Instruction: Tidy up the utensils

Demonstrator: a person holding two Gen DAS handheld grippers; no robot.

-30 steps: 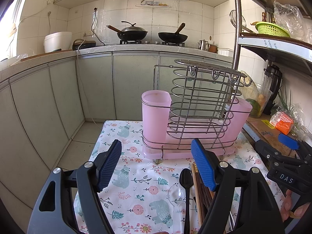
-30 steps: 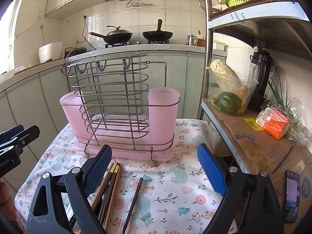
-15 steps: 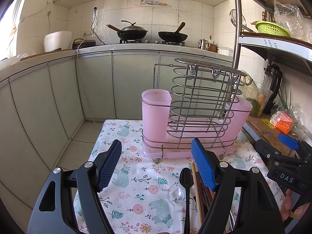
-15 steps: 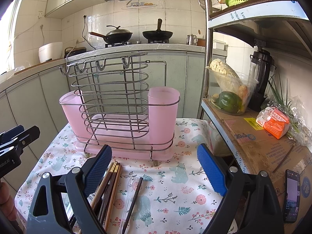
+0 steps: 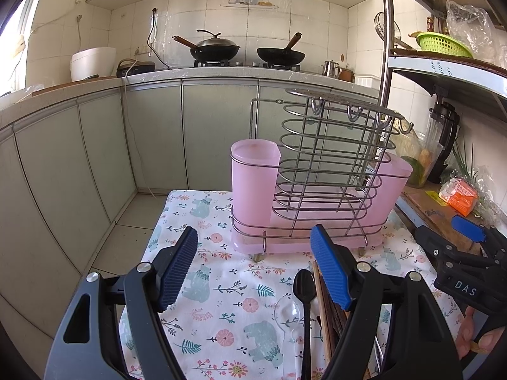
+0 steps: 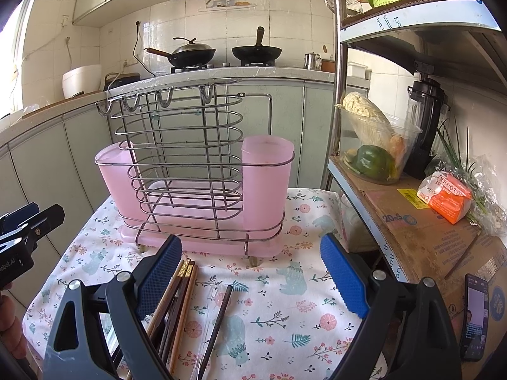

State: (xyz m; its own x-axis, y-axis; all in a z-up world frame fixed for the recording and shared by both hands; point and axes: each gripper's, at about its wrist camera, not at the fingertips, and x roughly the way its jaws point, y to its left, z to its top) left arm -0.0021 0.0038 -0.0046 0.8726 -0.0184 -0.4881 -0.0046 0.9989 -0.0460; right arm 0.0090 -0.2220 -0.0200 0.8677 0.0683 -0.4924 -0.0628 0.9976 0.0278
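the left wrist view looks forward between the spread fingers of the left tool [image 5: 253, 269] from low over the near edge of the tabletop [image 5: 221, 272], facing the wire rack [image 5: 320, 190] close ahead from its left end, with the kitchen counter and stove far behind. the right wrist view looks the same way between the fingers of the right tool [image 6: 250, 275], from further right, near the shelf unit [image 6: 412, 221]. both share the rack, the floral cloth, the chopsticks [image 6: 177, 297] and the stove wall, and each catches the other tool at its edge.
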